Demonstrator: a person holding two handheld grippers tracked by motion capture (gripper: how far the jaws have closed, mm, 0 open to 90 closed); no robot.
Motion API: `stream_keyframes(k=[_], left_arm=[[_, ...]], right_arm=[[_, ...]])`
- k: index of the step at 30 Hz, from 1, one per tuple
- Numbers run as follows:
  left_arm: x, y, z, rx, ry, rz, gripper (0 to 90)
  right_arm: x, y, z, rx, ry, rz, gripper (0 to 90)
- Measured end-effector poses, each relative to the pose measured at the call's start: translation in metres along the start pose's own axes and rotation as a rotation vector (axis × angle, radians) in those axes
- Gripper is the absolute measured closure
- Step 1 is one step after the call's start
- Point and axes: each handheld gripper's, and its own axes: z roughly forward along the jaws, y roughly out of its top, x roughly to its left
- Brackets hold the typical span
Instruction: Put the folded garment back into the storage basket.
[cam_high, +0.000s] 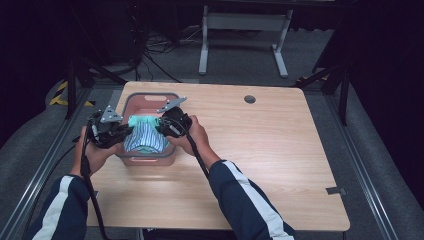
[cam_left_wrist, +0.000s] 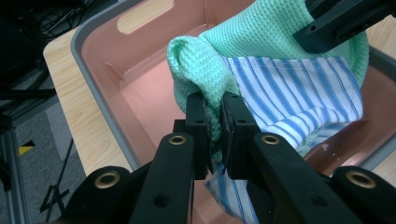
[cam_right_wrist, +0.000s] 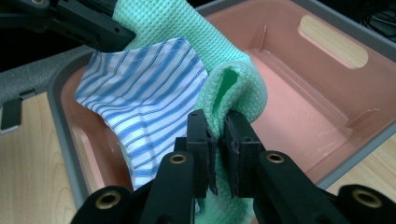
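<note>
Jaws of left gripper (cam_left_wrist: 215, 135) pinched on fold of mint-green waffle-knit cloth (cam_left_wrist: 261, 32); jaws of right gripper (cam_right_wrist: 218, 149) pinched on another fold of same cloth (cam_right_wrist: 233, 84). Both grippers over pink plastic tub with grey rim (cam_high: 131, 102), at 10 o'clock on light wooden surface (cam_high: 260, 150). Blue-and-white striped fabric (cam_high: 145, 137) hangs between the grips, sagging into tub. Tub floor beneath fabrics partly hidden. Lower edges of both fabrics cut off behind jaws.

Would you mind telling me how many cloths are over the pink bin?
2: a green waffle cloth pinched by both grippers, and a blue-striped cloth hanging against it. More may be hidden underneath.
</note>
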Motion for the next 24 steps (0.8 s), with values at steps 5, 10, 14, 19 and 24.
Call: stream_keyframes(k=[5,10,14,19,24], left_arm=[[0.0,-0.002,0.005,0.01,-0.004,-0.004,82.7],[-0.001,-0.002,0.008,0.036,0.001,0.01,82.6],[-0.001,-0.002,0.01,0.062,0.006,0.023,82.4],[-0.001,-0.004,0.013,0.06,0.016,0.021,81.5],[0.001,-0.004,0.011,0.047,0.023,0.009,72.4]], right_arm=[[0.0,-0.003,0.004,0.013,-0.002,-0.005,81.0],[0.0,-0.005,0.008,0.042,-0.009,-0.018,80.6],[-0.001,-0.007,0.011,0.064,-0.014,-0.027,80.0],[-0.002,-0.009,0.013,0.075,-0.022,-0.029,77.7],[-0.005,-0.01,0.011,0.085,-0.033,-0.019,73.0]])
